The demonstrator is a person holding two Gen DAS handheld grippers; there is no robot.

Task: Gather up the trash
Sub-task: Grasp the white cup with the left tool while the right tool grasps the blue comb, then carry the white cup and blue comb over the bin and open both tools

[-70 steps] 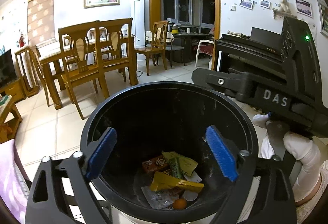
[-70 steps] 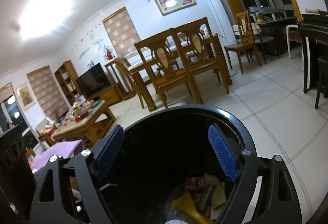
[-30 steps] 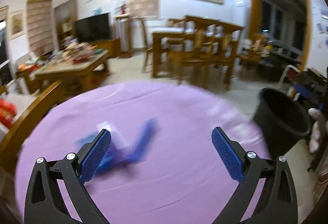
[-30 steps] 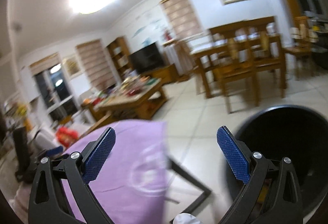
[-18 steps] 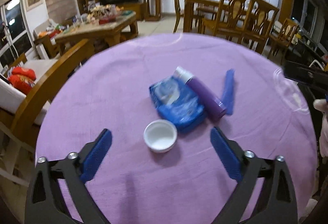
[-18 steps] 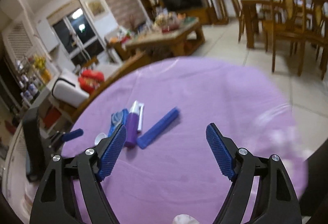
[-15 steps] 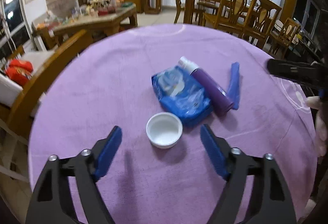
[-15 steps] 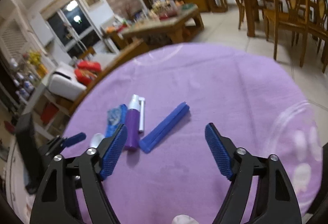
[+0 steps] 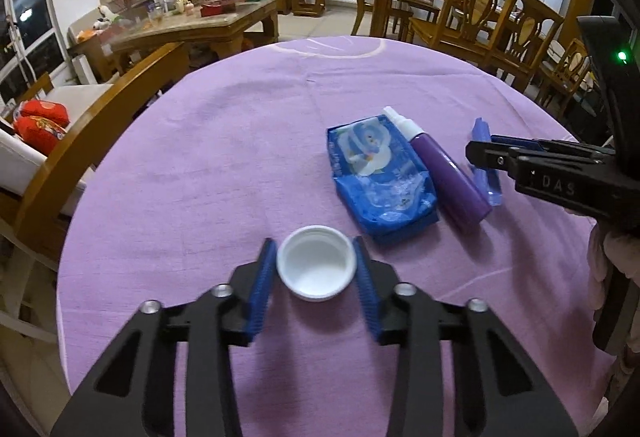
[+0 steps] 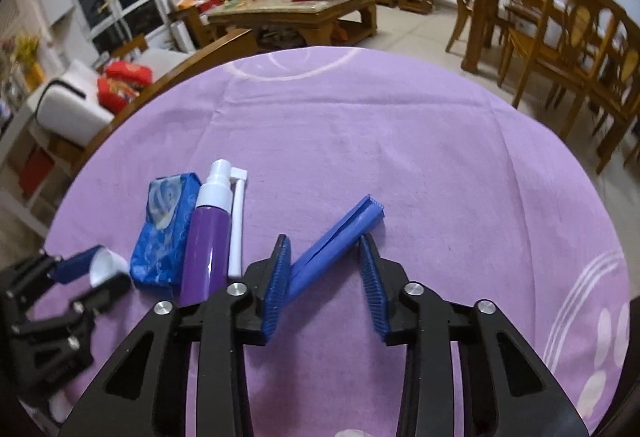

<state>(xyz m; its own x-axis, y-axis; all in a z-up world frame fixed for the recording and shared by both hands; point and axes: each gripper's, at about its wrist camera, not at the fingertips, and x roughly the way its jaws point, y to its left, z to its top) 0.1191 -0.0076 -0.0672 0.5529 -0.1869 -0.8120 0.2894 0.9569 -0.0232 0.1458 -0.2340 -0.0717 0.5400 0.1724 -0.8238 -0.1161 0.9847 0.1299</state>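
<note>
A small white cup (image 9: 316, 268) sits on the round table with the purple cloth (image 9: 240, 141). My left gripper (image 9: 316, 285) has its blue pads on both sides of the cup, closed against its rim. The cup also shows in the right wrist view (image 10: 105, 266). A long blue plastic piece (image 10: 338, 232) lies on the cloth; my right gripper (image 10: 326, 277) straddles its near end, partly open, the left pad touching it. The right gripper shows in the left wrist view (image 9: 500, 157) over the blue piece (image 9: 484, 161).
A blue tissue pack (image 9: 380, 173) and a purple spray bottle (image 9: 444, 173) lie between the two grippers. A wooden chair back (image 9: 80, 141) stands at the table's left edge. Dining chairs (image 9: 496, 21) and a coffee table (image 9: 200, 25) stand beyond.
Both grippers swung from the black bin to the table and came down. The left gripper closed around the white cup. The right gripper narrowed around the blue piece.
</note>
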